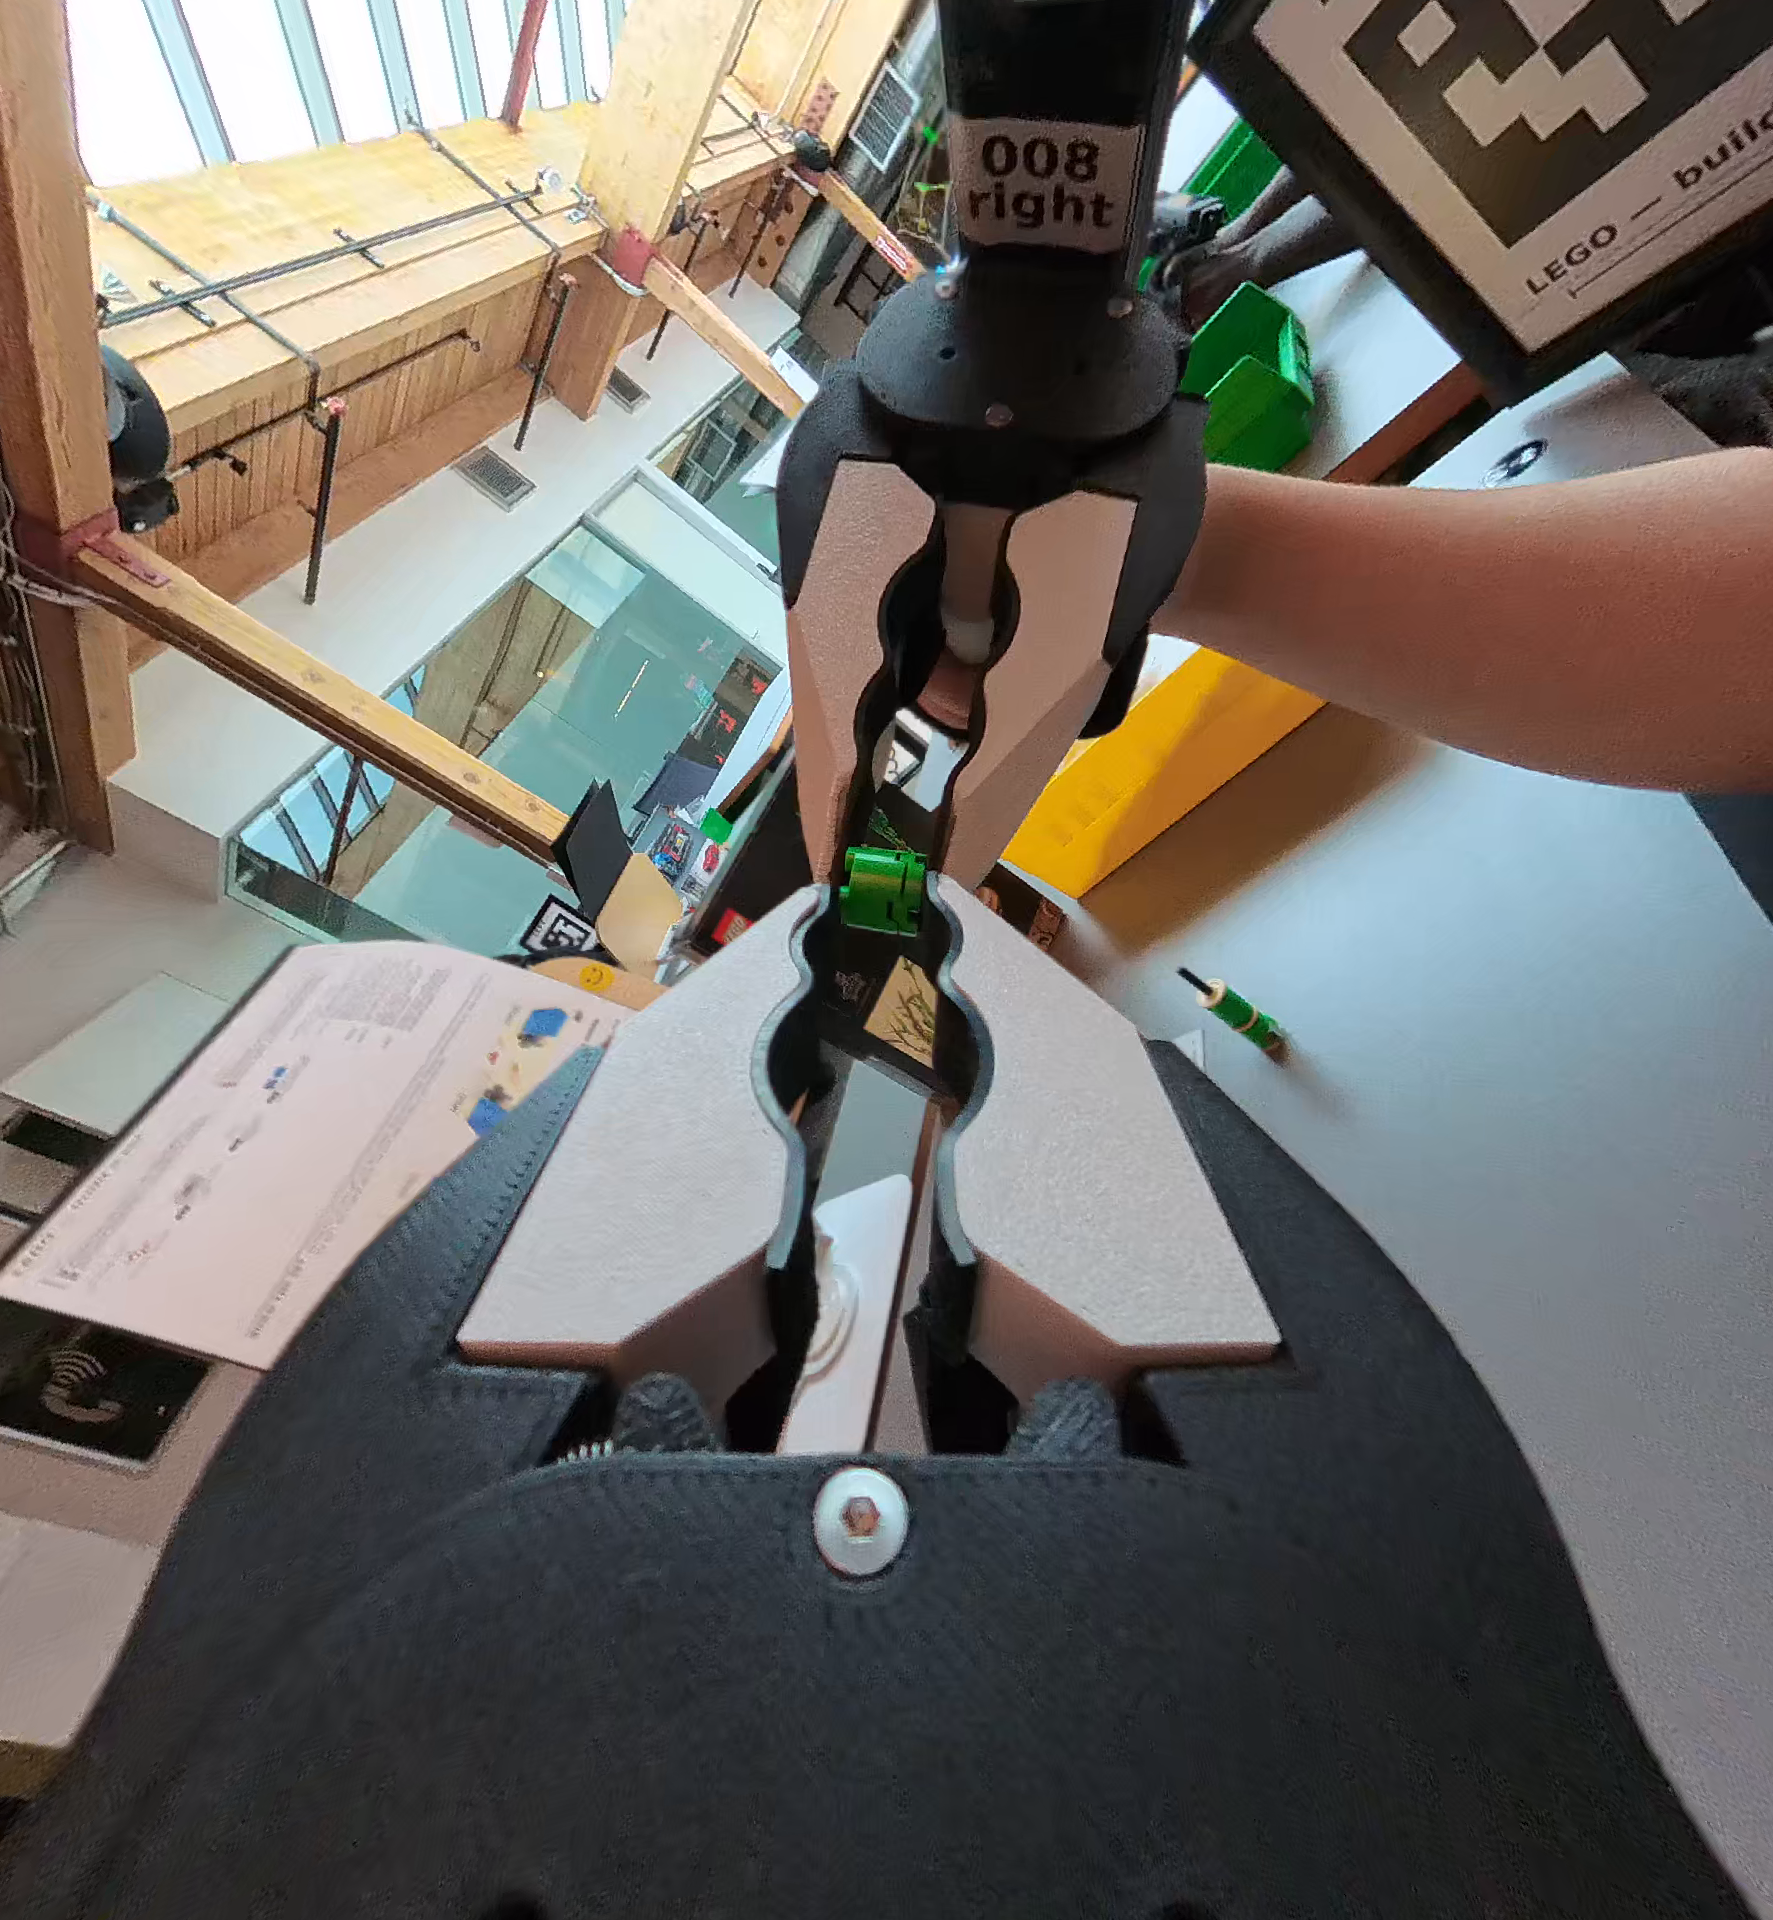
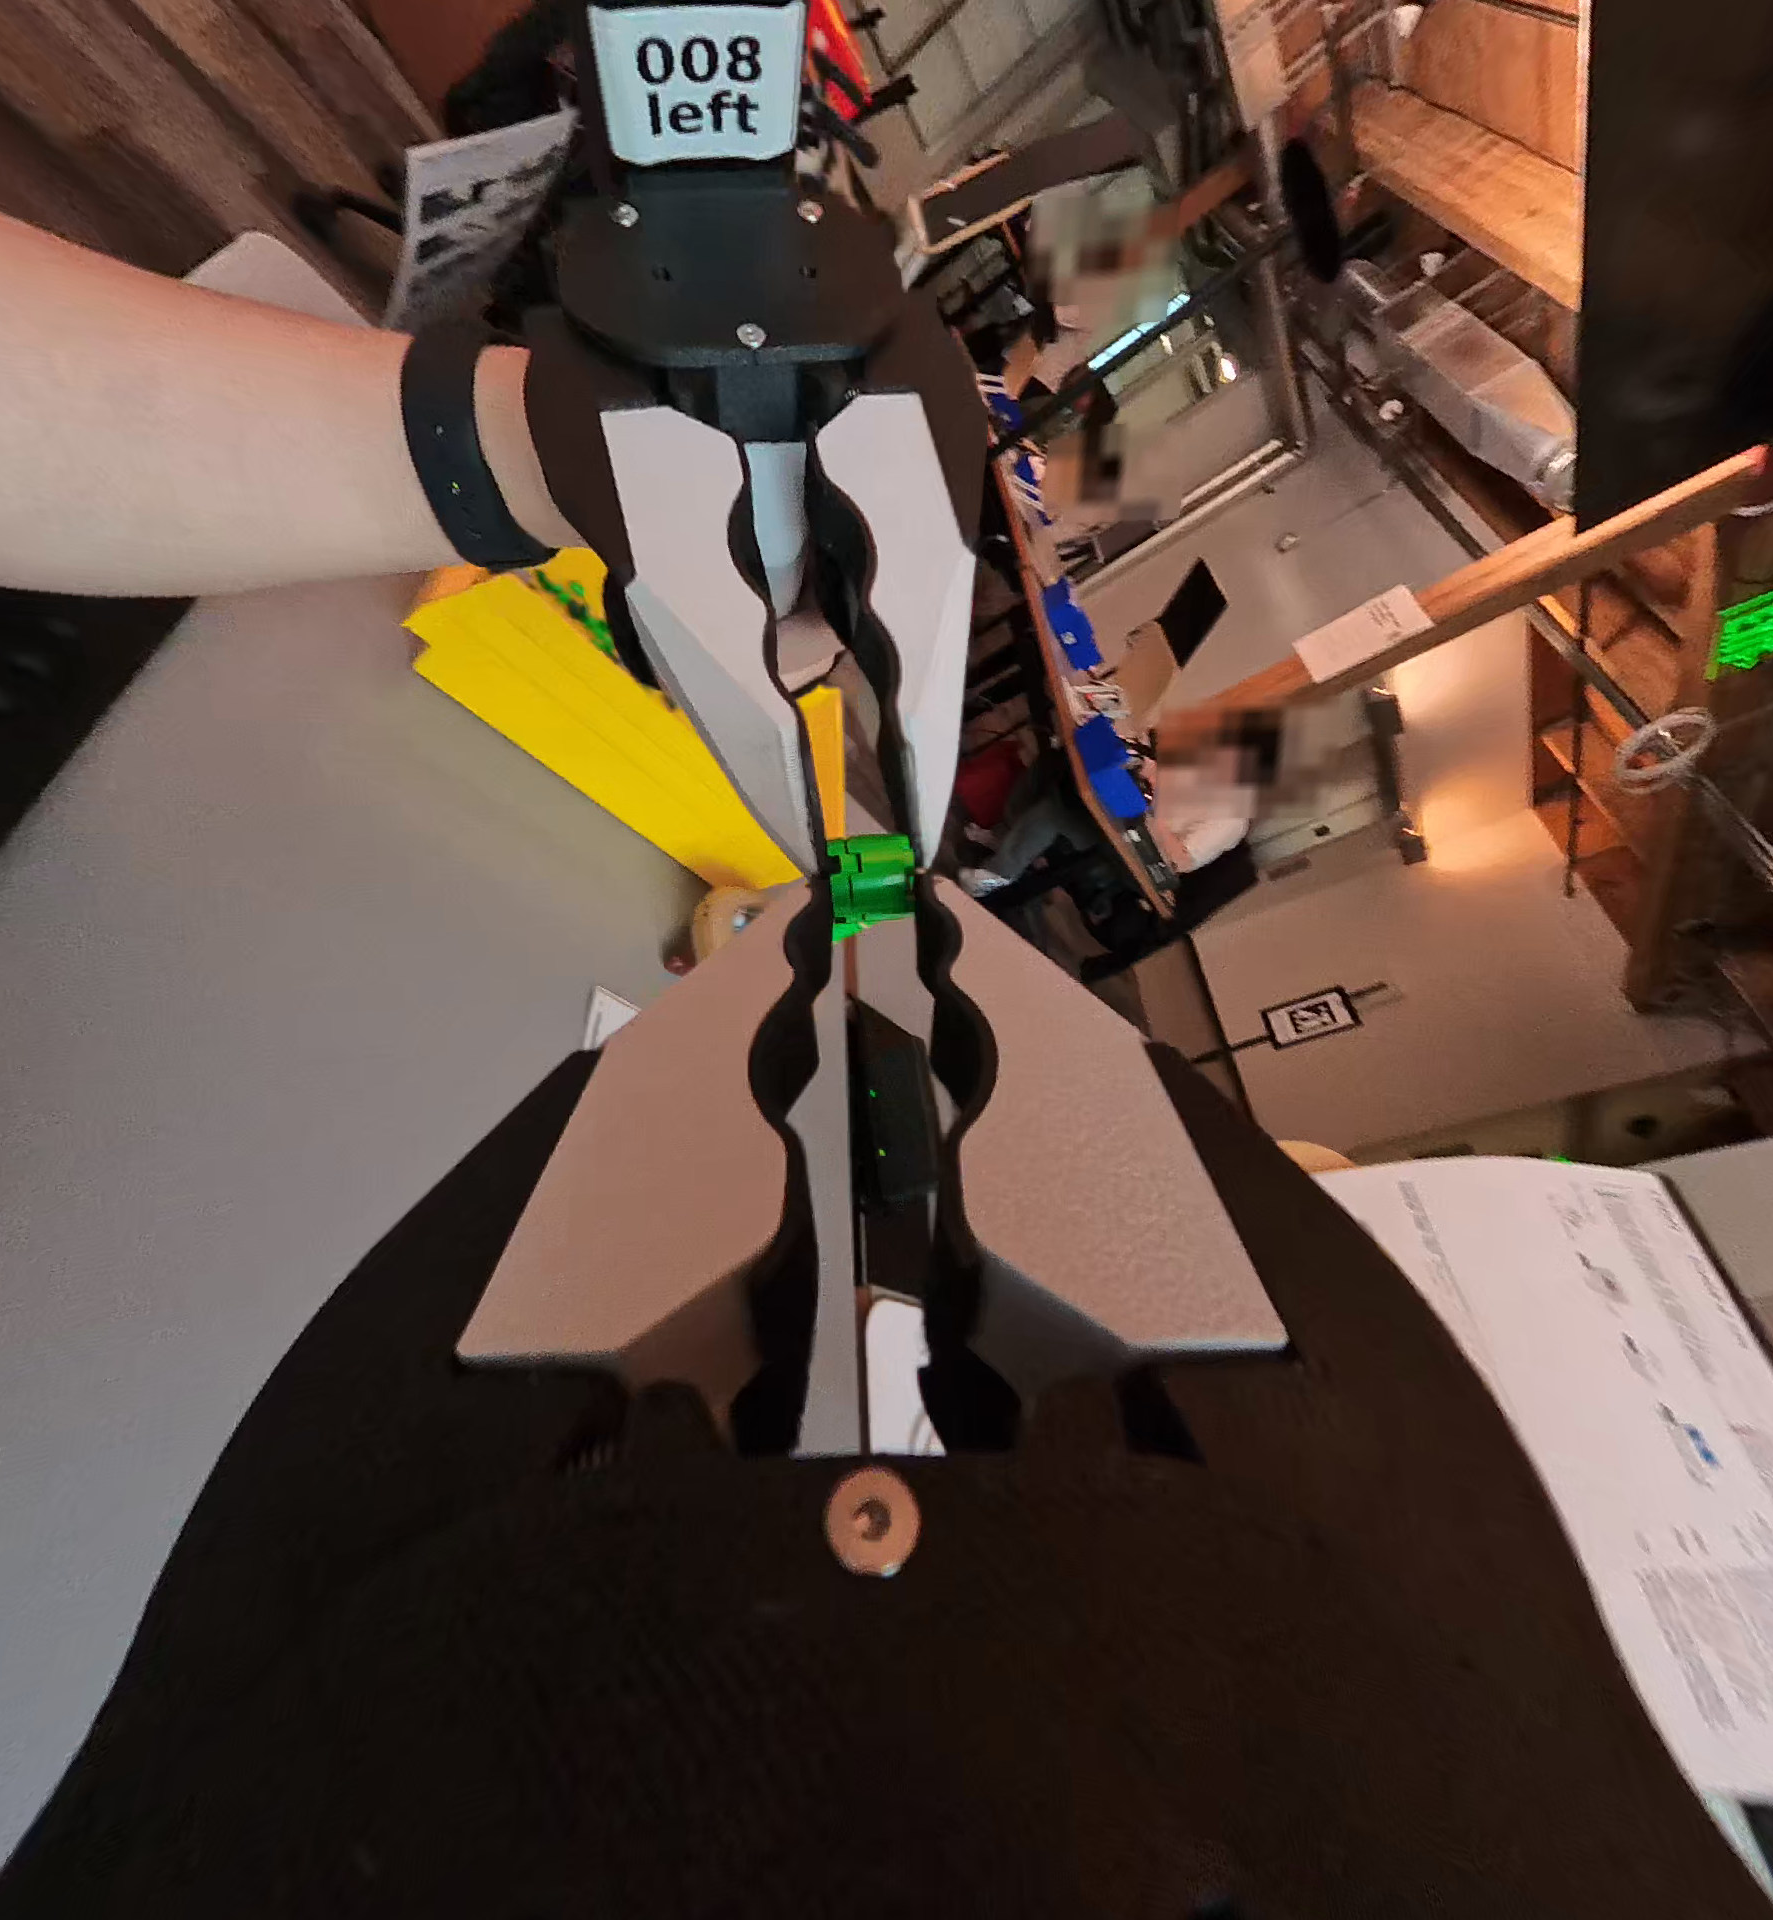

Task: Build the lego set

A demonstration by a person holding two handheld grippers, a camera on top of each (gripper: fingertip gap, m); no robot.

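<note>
Hiding most of the green pieces (image 1: 882,889), both tools pinch them tip-to-tip.

Two grippers (image 1: 880,896) (image 2: 869,881), one green lego piece (image 1: 882,889), one small green-and-tan rod assembly (image 1: 1237,1010), one yellow tray (image 2: 591,717), one printed sheet (image 1: 269,1122)

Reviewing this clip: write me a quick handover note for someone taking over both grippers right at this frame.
Left gripper: shut on the green lego pieces, held in the air tip to tip with the other gripper.
Right gripper: shut on the same green lego pieces from the opposite side.
Elsewhere: a small green rod assembly lies on the grey table; a yellow box sits behind the grippers; printed instruction sheets lie at the table edge.
Done: green pieces brought together; whether they are fully seated I cannot tell.
Left: probably press them home, then join the rod assembly and the remaining parts.
</note>
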